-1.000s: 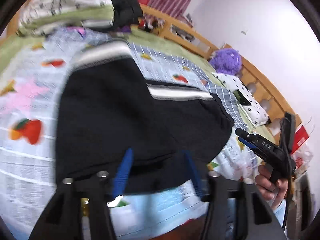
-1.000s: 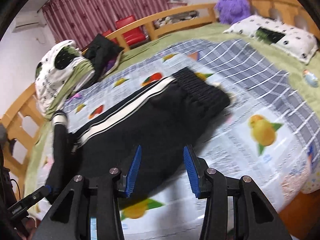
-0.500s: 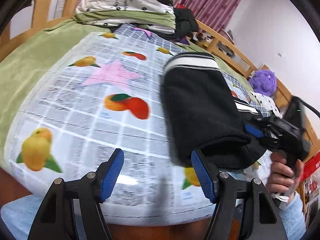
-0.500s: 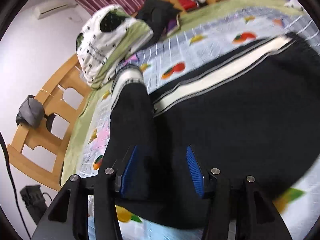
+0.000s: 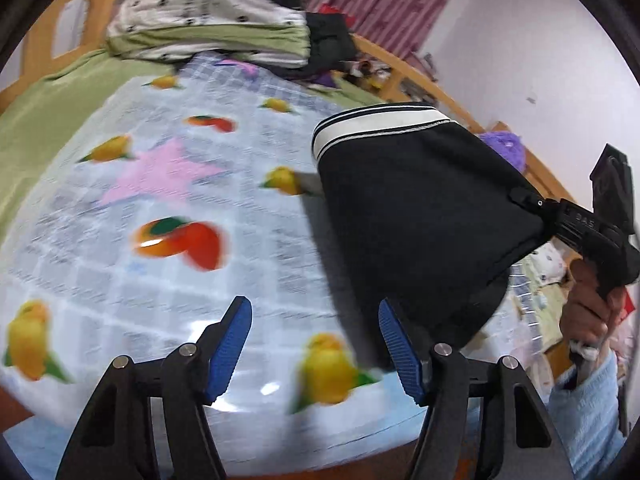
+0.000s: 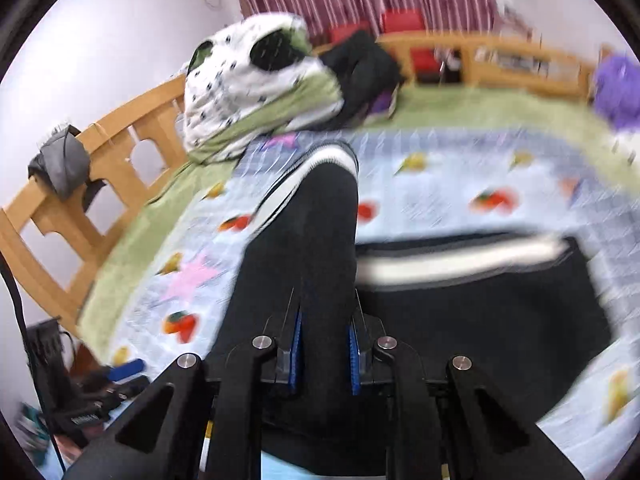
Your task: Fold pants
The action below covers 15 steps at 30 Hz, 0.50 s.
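Your left wrist view looks low across the fruit-print bedsheet (image 5: 168, 216) toward the folded bedding (image 5: 208, 12). Your right wrist view sits close over the black pants (image 6: 304, 248) (both views share pants, sheet, bedding).

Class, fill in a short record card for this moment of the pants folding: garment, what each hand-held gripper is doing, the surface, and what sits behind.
garment: black pants with white stripe, part lifted
right hand-held gripper: shut on a pant leg, raising it
left hand-held gripper: open, holding nothing, above the bed edge
surface: fruit-print bedspread
behind: folded bedding pile, wooden bed rail, purple plush toy
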{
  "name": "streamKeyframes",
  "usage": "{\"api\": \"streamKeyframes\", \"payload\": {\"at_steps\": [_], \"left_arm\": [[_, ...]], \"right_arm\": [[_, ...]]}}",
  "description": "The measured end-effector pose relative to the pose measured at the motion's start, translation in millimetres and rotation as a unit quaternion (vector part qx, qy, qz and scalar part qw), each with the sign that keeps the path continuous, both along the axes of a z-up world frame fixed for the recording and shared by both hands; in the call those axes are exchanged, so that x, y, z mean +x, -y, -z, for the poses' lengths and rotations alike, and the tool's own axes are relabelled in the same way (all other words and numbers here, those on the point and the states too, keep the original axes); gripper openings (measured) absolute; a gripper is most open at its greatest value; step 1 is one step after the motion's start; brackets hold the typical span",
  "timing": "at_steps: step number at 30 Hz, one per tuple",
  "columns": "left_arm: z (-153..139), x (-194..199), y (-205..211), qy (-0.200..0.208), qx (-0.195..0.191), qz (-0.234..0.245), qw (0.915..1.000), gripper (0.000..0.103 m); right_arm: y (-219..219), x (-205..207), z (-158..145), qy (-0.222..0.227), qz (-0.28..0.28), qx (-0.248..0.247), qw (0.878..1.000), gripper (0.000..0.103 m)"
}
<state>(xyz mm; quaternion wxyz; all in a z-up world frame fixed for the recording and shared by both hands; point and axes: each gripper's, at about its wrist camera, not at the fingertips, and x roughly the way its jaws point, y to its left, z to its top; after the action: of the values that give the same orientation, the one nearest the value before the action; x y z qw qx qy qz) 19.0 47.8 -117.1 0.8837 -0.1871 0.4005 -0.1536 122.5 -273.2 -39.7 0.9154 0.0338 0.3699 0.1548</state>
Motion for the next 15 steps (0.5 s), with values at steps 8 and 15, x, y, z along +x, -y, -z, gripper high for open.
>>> {"api": "streamKeyframes", "payload": {"at_steps": [8,15], "left_arm": [[5,15,114,-0.006,-0.003,0.098,0.9952,0.065],[24,3,191,-0.005,0.079,0.149,0.9857,0.071]], "right_arm": [[176,17,27,-0.021,0.125,-0.041,0.991,0.017],[252,10,95,-0.074,0.162,0.043,0.983,0.018]]}}
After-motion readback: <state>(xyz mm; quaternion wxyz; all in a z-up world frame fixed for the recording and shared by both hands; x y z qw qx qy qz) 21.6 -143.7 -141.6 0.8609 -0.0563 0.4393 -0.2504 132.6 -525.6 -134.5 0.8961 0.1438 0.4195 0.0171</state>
